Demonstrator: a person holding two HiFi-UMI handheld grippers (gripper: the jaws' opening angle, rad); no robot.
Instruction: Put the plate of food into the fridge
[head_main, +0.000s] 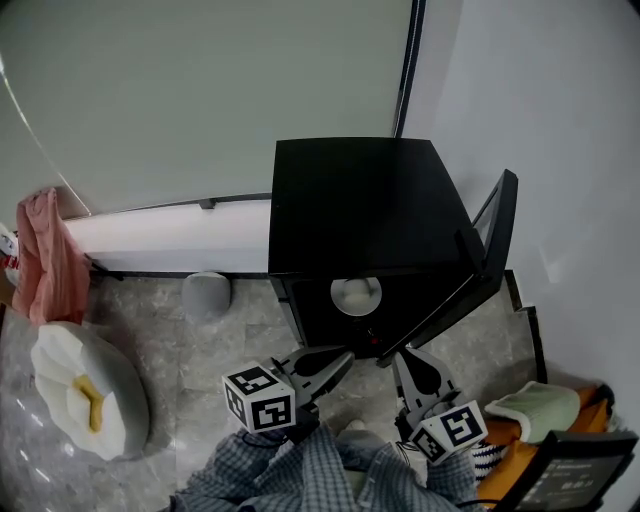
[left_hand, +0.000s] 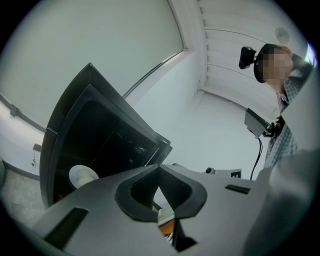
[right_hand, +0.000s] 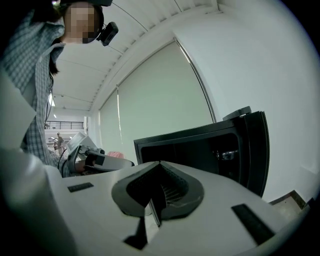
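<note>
Holds left gripper (head_main: 340, 360) clenched, tips pressed together on nothing. Holds right gripper (head_main: 407, 354) likewise pinched empty. Finds plate of food (head_main: 355, 295) ahead of both jaw pairs, inside open black fridge (head_main: 360, 200), apart from the tips. Sees it ahead and left of the left jaws in the left gripper view. Finds fridge door (head_main: 492, 245) swung open ahead-right of the right jaws.
</note>
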